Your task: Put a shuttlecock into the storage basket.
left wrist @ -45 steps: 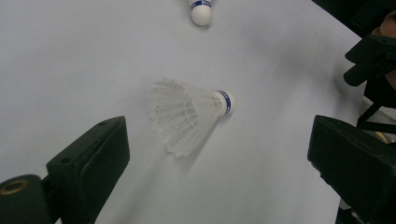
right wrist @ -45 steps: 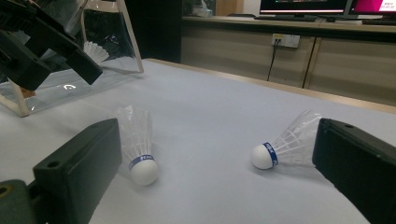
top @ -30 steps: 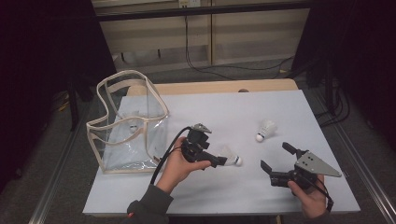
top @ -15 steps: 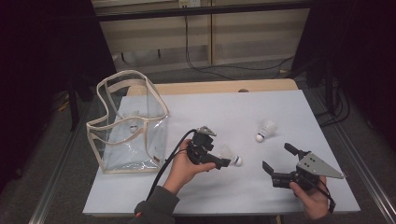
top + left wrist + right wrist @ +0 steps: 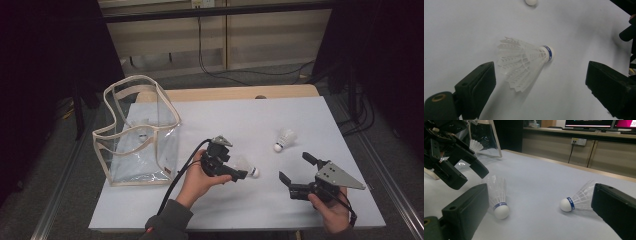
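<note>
At the left of the high view stands the clear bag (image 5: 137,145) on the white table (image 5: 210,125), upright with its mouth open, a shuttlecock in the bag (image 5: 143,136) showing faintly through the wall. Just left of centre, the left gripper (image 5: 245,174) hovers over the near shuttlecock (image 5: 248,167), jaws spread wide on either side of it and not touching; in the left gripper view it lies on its side between them, feathers to the left, cork to the right. Right of centre lies the far shuttlecock (image 5: 283,140), alone on the table. Lower right, the right gripper (image 5: 296,167) sits low, jaws apart, holding nothing.
</note>
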`<state>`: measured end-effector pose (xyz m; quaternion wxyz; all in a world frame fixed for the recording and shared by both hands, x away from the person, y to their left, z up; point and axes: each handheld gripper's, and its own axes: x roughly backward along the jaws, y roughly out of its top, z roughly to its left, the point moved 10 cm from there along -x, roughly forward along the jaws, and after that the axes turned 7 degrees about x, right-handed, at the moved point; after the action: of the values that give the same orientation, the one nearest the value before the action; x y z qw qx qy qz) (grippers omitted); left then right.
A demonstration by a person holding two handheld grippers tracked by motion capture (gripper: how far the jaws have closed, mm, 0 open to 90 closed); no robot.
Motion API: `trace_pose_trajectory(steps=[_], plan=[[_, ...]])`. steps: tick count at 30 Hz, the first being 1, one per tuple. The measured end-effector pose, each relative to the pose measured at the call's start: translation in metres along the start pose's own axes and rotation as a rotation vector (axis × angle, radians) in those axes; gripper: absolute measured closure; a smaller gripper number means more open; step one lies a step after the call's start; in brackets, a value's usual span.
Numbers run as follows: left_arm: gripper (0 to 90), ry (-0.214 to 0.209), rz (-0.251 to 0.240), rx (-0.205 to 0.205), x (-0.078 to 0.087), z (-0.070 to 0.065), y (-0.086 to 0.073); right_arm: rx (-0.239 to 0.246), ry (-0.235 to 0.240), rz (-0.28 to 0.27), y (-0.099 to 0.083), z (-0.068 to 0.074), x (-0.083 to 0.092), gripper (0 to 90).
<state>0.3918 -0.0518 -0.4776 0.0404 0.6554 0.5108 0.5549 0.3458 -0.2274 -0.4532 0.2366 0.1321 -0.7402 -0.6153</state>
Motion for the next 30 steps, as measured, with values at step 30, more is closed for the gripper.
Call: trace_pose_trajectory(steps=[30], plan=[[14.4, -0.012, -0.007, -0.017, -0.0074, -0.0048, -0.0033, 0.003, -0.002, 0.002, -0.0006, -0.0004, -0.0001, 1.3]])
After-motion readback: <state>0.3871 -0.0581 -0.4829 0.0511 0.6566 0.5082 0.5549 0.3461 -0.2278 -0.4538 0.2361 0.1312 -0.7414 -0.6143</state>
